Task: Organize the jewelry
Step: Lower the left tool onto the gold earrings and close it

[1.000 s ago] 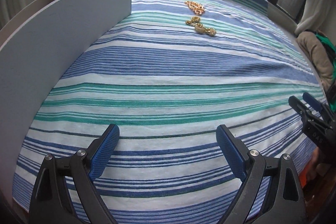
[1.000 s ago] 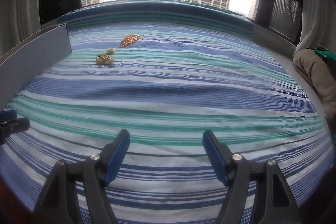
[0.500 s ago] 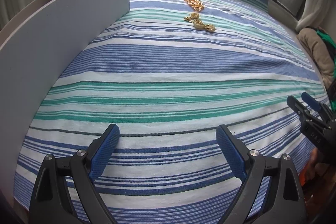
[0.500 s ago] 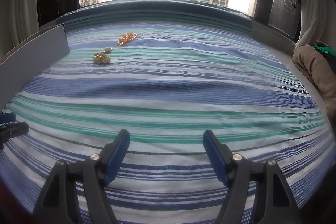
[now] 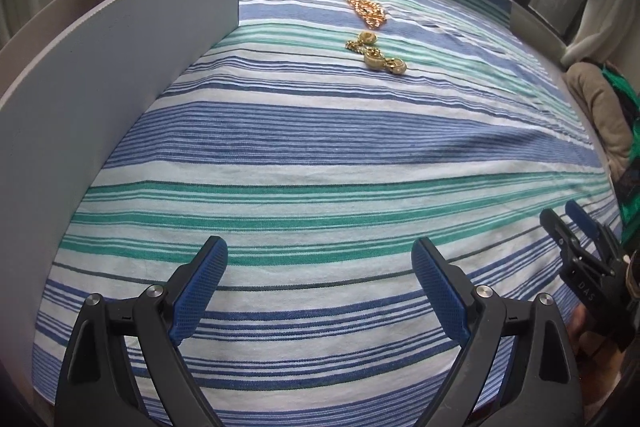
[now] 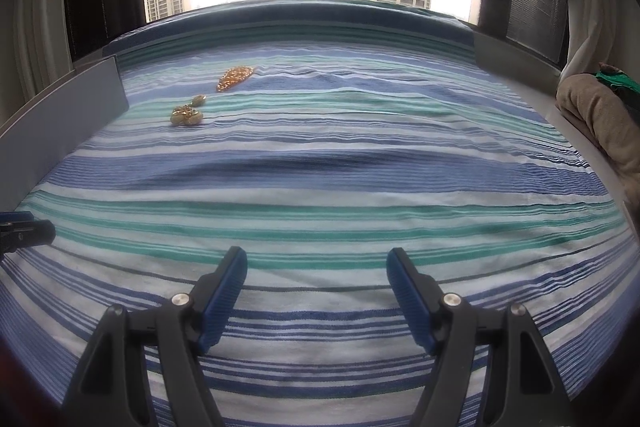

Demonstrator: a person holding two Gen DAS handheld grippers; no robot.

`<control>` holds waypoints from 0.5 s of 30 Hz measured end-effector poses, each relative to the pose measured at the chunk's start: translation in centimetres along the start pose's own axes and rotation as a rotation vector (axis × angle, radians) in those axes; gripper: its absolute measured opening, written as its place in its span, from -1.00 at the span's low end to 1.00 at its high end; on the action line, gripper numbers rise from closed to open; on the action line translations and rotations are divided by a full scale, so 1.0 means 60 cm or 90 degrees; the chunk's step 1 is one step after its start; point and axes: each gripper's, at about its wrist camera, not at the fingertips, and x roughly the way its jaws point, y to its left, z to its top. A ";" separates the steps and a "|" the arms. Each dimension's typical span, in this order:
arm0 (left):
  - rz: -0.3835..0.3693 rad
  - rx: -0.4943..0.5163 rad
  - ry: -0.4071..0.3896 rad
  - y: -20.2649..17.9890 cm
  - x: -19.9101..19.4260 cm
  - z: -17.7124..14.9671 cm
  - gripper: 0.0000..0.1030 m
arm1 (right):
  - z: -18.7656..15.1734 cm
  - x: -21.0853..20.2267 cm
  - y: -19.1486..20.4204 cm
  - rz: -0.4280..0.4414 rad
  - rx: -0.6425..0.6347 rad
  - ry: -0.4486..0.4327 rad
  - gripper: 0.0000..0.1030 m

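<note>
A gold chain (image 5: 368, 11) lies in a heap on the striped cloth, far ahead. Just in front of it lie gold earrings (image 5: 378, 57) in a small cluster. In the right wrist view the chain (image 6: 235, 77) and the earrings (image 6: 187, 114) sit at the far left. My left gripper (image 5: 319, 259) is open and empty, low over the near cloth. My right gripper (image 6: 316, 261) is open and empty too; it also shows at the right edge of the left wrist view (image 5: 568, 223). Both are far from the jewelry.
An open grey box (image 5: 120, 59) stands along the left side of the cloth; its wall shows in the right wrist view (image 6: 60, 111). A beige and green bundle of cloth (image 5: 600, 107) lies at the right edge. A window with towers is behind.
Both views have shifted slightly; the jewelry sits a little lower in the left wrist frame. Both grippers stay open. Nothing was grasped or moved.
</note>
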 end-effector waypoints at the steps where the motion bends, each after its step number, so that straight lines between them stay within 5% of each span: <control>1: -0.007 -0.005 0.002 0.000 0.000 0.009 0.82 | 0.000 -0.001 -0.001 0.002 0.001 -0.001 0.43; 7: -0.064 -0.015 0.028 -0.020 0.000 0.091 0.82 | 0.000 -0.007 -0.017 0.018 0.026 -0.001 0.43; 11: -0.113 -0.006 0.090 -0.048 0.023 0.164 0.82 | 0.002 -0.013 -0.027 0.025 0.042 -0.004 0.44; 15: -0.106 -0.007 0.119 -0.070 0.067 0.236 0.82 | 0.004 -0.018 -0.035 0.030 0.054 -0.012 0.45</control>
